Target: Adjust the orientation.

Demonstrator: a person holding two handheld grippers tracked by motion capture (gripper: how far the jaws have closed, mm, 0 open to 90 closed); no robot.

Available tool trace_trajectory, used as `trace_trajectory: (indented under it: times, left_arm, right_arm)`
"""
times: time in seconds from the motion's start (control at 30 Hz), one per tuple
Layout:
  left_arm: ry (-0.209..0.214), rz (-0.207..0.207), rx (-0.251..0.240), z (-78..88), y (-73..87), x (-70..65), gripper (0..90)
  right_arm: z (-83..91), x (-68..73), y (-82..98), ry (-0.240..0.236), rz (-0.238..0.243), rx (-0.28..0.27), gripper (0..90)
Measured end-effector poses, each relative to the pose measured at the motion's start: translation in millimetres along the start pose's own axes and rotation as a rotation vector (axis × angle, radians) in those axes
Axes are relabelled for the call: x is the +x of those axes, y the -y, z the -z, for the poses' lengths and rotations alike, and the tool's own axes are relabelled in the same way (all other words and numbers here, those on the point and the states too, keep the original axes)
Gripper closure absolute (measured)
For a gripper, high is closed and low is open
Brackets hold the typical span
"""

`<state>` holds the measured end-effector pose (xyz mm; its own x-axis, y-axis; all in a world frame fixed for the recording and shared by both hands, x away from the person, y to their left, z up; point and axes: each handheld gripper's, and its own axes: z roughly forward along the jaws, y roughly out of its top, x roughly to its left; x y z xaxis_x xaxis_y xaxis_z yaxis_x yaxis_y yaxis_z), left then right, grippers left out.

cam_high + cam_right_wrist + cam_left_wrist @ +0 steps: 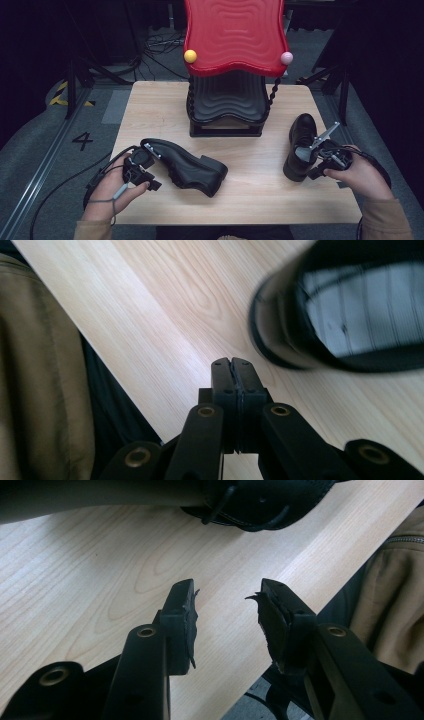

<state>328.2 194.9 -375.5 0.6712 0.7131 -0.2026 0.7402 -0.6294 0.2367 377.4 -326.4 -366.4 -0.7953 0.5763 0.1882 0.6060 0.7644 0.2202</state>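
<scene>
Seen from the high view, a light wooden table (250,200) carries two black leather lace-up shoes and a black tiered shoe rack (227,107) with a wavy red plastic top shelf (235,32) at its far edge. One black shoe lying on its side (187,167) rests at the near left, its long axis running from far left to near right, heel towards the middle of the table. The left gripper (140,170) sits just beside that shoe's toe end, so the left hand (117,192) is the nearer one to it. The other black shoe standing upright (300,145) is at the right, its long axis pointing away from the person, toe towards the rack. The right gripper (327,155) hangs just beside its heel opening, held by the right hand (357,177).

From the left gripper view, the two jaws stand apart with bare table between them and nothing held; the side-lying shoe (260,502) lies ahead, past the tips, apart from them.

Along the right gripper view, the jaws are pressed together, empty. The upright shoe (345,315), its pale insole showing, lies ahead and to the right of the tips, near but not touching. Judging by this, each shoe would be reached by the hand on its own side.
</scene>
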Motion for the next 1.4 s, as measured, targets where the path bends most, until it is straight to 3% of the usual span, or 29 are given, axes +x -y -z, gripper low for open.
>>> trace_trajectory:
  times: [0.1, 0.33, 0.63, 0.83, 0.93, 1.1, 1.2, 1.4]
  left_arm:
    - [-0.002, -0.013, -0.006, 1.2, 0.0, -1.5, 57.8]
    - [0.013, -0.026, -0.023, -0.6, -1.3, -4.1, 55.4]
    - [0.033, -0.044, -0.038, 0.4, -3.1, -7.9, 58.5]
    - [0.064, -0.018, -0.043, -0.9, 2.8, -6.7, 60.1]
    - [0.056, 0.017, -0.038, -1.8, 10.3, -3.8, 60.2]
    - [0.049, 0.037, -0.052, -0.2, 17.8, -3.8, 57.3]
    - [0.041, 0.058, -0.037, -1.8, 23.9, -2.2, 55.4]
    - [0.028, 0.067, -0.058, 0.7, 28.1, -0.9, 54.3]
  right_arm:
    - [-4.8, 8.4, -11.9, -0.023, 0.047, -0.012, 90.0]
    - [-12.6, 18.4, -28.1, -0.019, 0.092, -0.034, 90.0]
    - [-26.8, 35.4, -48.9, -0.026, 0.165, -0.066, 90.0]
    - [-35.8, 44.2, -64.4, -0.037, 0.215, -0.095, 90.0]
    - [-44.8, 49.5, -77.0, -0.059, 0.271, -0.091, 90.0]
    - [-52.0, 54.6, -89.6, -0.072, 0.295, -0.105, 90.0]
    - [-54.9, 61.3, -99.6, -0.085, 0.32, -0.124, 90.0]
    - [-64.3, 75.9, -120.7, -0.107, 0.358, -0.182, 90.0]
